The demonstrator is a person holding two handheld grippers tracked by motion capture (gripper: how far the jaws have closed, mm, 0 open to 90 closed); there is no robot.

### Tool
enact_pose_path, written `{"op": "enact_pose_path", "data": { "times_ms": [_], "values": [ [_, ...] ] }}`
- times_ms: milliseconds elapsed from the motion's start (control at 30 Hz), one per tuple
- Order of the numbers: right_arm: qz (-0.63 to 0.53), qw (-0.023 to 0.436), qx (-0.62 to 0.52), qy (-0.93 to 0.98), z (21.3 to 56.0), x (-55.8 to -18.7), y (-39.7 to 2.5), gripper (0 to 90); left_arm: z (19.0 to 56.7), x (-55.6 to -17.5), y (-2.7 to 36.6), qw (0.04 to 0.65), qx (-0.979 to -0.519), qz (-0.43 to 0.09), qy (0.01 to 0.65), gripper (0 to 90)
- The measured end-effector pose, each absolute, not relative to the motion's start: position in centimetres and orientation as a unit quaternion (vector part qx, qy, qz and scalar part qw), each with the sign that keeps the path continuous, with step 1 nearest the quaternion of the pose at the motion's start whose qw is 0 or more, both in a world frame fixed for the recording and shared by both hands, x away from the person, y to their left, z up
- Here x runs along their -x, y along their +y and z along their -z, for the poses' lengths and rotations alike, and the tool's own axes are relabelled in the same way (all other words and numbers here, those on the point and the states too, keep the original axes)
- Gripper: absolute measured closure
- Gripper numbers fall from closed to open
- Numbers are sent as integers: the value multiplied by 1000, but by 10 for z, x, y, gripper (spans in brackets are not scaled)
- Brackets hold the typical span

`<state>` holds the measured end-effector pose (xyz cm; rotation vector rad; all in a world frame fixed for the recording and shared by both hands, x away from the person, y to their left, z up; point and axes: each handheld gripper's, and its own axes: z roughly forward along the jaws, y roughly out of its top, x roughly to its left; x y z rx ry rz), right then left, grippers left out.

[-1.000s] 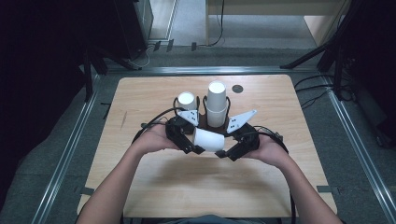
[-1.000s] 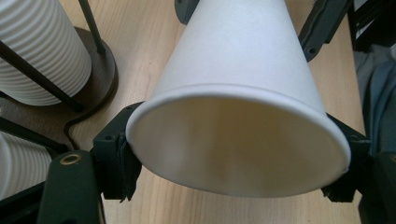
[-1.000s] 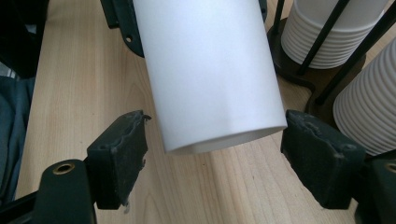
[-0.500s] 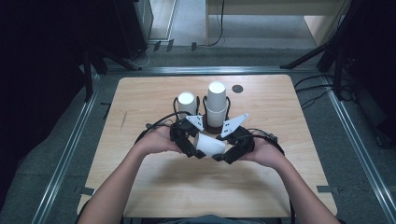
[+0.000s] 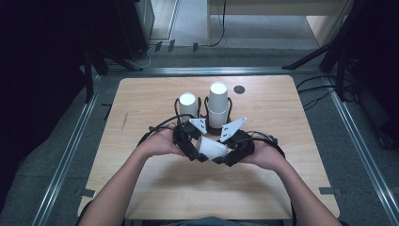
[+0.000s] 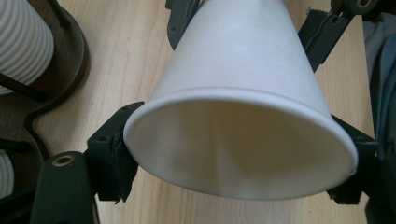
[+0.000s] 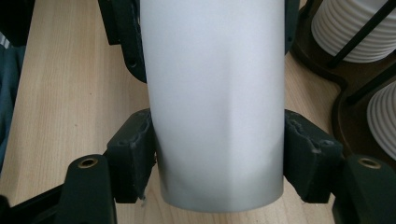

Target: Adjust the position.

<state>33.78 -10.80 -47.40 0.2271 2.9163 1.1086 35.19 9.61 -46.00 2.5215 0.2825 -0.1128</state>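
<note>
One white paper cup [image 5: 214,148] lies on its side above the near middle of the wooden surface [image 5: 141,103], held between two grippers. The left gripper [image 5: 190,148] grips the cup at its open rim: in the left gripper view the cup [image 6: 238,116] sits mouth-first toward the camera, one jaw pad pressed against the rim at each side, the rim squeezed slightly oval. The right gripper [image 5: 233,153] grips the cup's other end: in the right gripper view the cup [image 7: 217,102] runs away from the camera, base end nearest, with one pad bearing on each side of its wall. In each gripper view the other gripper's jaws show at the far end of the cup. The cup is clear of the surface, carried by both pairs of jaws.

One hand holds each gripper: left hand [image 5: 157,141], right hand [image 5: 268,153]. Cables loop from both grippers onto the surface.

Just beyond the grippers stands one dark wire rack [image 5: 207,123] with two stacks of white cups upright in it: a shorter stack [image 5: 188,104] at left, a taller stack [image 5: 218,104] at right. The rack is close to the grippers' grey plates. One small dark disc [image 5: 239,89] lies on the surface right of the taller stack.

Count: one held cup, two stacks, one rack, one disc, two grippers.
</note>
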Motion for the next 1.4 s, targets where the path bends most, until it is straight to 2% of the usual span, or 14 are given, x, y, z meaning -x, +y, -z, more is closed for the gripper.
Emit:
{"op": "enact_pose_path", "data": {
  "times_ms": [67,233,967,1167,1400],
  "values": [
    [-359,7,-73,931,473,-338,-109,329,458,-352,98,313,-943,40,111,121],
    [-371,7,-81,925,470,-340,-113,328,455,-353,102,338,-933,26,123,77],
    [-424,-2,-100,900,459,-343,-125,327,454,-350,112,429,-887,35,164,85],
    [-438,-8,-105,893,458,-344,-126,327,452,-351,111,455,-872,53,172,85],
    [-449,-20,-111,886,456,-345,-127,326,451,-352,115,484,-854,63,181,163]
  ]
}}
